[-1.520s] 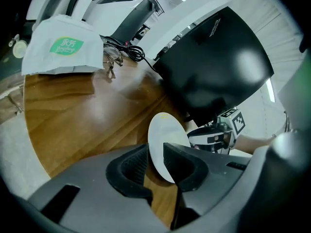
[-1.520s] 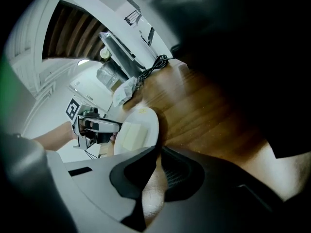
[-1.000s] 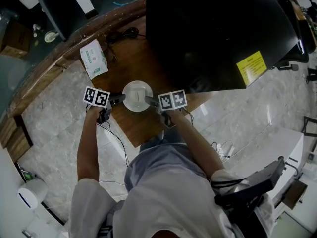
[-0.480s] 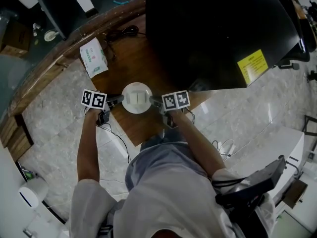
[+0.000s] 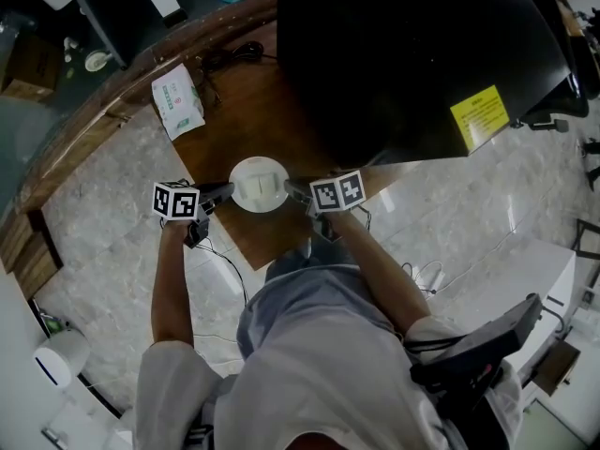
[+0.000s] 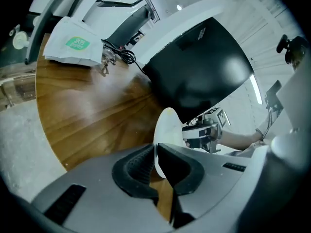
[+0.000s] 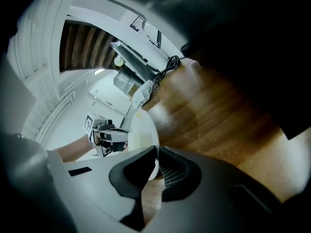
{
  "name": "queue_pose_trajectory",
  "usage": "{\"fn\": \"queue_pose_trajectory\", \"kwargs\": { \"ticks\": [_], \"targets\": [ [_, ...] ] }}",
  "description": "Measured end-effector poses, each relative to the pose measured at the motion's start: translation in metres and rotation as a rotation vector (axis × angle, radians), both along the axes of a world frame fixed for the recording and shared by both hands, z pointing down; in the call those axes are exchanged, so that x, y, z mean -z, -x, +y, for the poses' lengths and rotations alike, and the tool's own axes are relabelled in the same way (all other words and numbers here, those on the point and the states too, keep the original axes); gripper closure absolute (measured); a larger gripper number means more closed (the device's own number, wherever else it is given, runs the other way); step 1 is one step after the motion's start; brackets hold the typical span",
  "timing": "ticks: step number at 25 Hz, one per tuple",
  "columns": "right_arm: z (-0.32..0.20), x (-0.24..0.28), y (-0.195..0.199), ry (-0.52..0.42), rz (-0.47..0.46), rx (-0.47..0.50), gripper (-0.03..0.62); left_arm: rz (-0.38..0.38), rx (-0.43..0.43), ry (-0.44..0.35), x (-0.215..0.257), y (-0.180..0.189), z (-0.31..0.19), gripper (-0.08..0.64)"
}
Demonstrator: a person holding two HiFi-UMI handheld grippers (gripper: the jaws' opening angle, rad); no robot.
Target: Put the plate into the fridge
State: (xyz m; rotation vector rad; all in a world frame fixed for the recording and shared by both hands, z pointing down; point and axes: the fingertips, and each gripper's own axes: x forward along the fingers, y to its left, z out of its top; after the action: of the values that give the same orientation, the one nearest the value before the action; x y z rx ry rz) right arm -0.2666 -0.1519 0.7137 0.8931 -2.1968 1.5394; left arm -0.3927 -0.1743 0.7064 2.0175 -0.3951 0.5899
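Status, biggest thing first. The big glossy black cabinet with a yellow sticker (image 5: pixel 412 54) fills 12 to 2 o'clock. I take it for the fridge, and I see no open door from here. The brown wooden table (image 5: pixel 244 120) runs in front of it.

The round white plate (image 5: pixel 260 184) is dead centre over the table's near corner, well outside the cabinet. I can't tell whether it's lifted off the wood. My left tool (image 5: pixel 223 192) is pinching the plate's rim at 9 o'clock. My right tool (image 5: pixel 292 191) has just been closing, and its pads now clamp the rim at 3 o'clock.

Done: two-sided grab. Left to do: lift, get the door open, carry in, set down, release.

Count:
- one cabinet
- one table
- one plate
- one white packet with a green logo (image 5: pixel 177 101) at 11 o'clock
- one black cable (image 5: pixel 239 52) beside it
- two tools
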Motion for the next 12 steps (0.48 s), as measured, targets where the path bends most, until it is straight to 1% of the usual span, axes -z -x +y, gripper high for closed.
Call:
{"fn": "queue_pose_trajectory", "kwargs": {
  "ticks": [5,8,12],
  "targets": [
    [0.013,0.009,-0.01,-0.043,0.023,0.038,0.557,-0.002,-0.013,-0.023,0.004,-0.01,0.017,0.52],
    [0.021,0.011,-0.02,-0.047,0.034,0.038,0.557,-0.003,-0.034,-0.032,0.005,-0.02,0.026,0.52],
    [0.033,0.015,-0.03,-0.056,0.022,0.025,0.557,0.011,-0.049,-0.04,0.01,-0.033,0.032,0.52]
  ]
}}
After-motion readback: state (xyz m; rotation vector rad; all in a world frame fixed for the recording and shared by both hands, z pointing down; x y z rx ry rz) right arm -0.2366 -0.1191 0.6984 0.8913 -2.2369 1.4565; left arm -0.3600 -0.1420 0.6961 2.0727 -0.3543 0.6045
